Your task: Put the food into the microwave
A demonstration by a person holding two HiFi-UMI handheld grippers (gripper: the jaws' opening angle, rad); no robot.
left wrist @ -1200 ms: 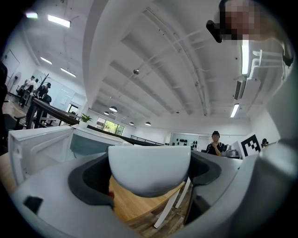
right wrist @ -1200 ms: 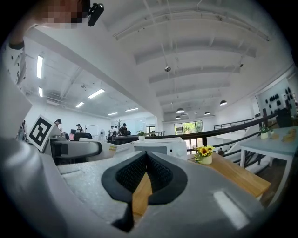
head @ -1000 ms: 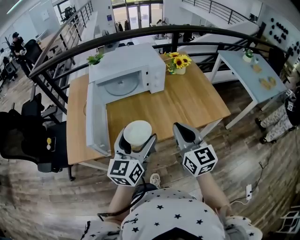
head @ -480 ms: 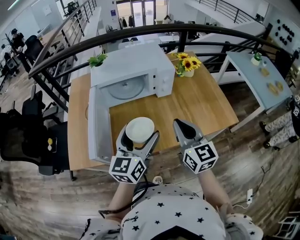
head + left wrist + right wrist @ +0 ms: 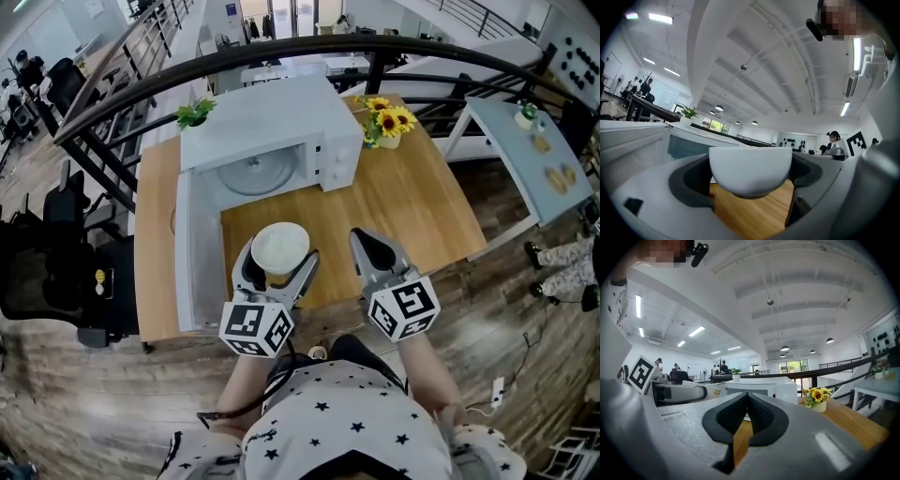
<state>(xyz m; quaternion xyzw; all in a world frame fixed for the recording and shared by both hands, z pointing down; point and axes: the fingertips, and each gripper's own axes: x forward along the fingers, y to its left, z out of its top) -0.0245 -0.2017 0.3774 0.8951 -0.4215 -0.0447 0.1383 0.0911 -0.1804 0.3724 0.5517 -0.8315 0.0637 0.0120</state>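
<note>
Bowl (image 5: 279, 246) | left hand-held gripper (image 5: 277, 262) clamped on it, now closer to open microwave (image 5: 272, 127) ahead | right hand-held gripper (image 5: 372, 246) closed, empty | slide-in probably next

Lighting: bright, even, indoor. Sources: ceiling strip lights (image 5: 661, 18), glaring at upper left of the left gripper view. Shadows: soft, faint on tabletop (image 5: 412, 202); bowl (image 5: 750, 168) underside shaded. Distortion: strong fisheye; railing (image 5: 281, 47) bowed; black vignette in gripper-view corners. Focus: nearest surfaces soft.
</note>
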